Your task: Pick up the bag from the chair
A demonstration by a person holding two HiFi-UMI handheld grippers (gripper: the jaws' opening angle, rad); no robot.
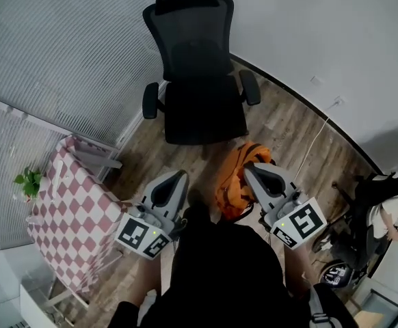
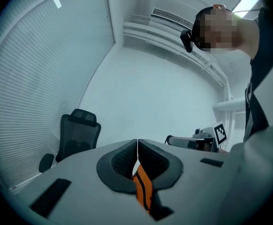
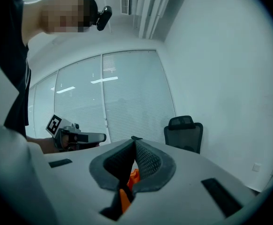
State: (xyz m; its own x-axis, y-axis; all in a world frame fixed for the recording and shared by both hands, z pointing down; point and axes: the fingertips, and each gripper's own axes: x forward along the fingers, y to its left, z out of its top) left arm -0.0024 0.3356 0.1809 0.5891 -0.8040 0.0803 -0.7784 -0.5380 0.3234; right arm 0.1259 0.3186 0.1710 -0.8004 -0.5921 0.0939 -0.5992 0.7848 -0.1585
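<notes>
The left gripper (image 2: 137, 146) is held level, and its jaws are clenched on an orange strap (image 2: 142, 189) of the bag. The bag (image 1: 236, 183) is hung between the two grippers, just right of the left one. It is off the chair (image 1: 202, 108), which stands ahead of both. The right gripper (image 3: 134, 145) is likewise held level, with its jaws pinched shut on orange material of the bag. The bag is judged soft, limp and fairly light. Sagging and swinging are to be expected, so hold is best taken on the straps.
</notes>
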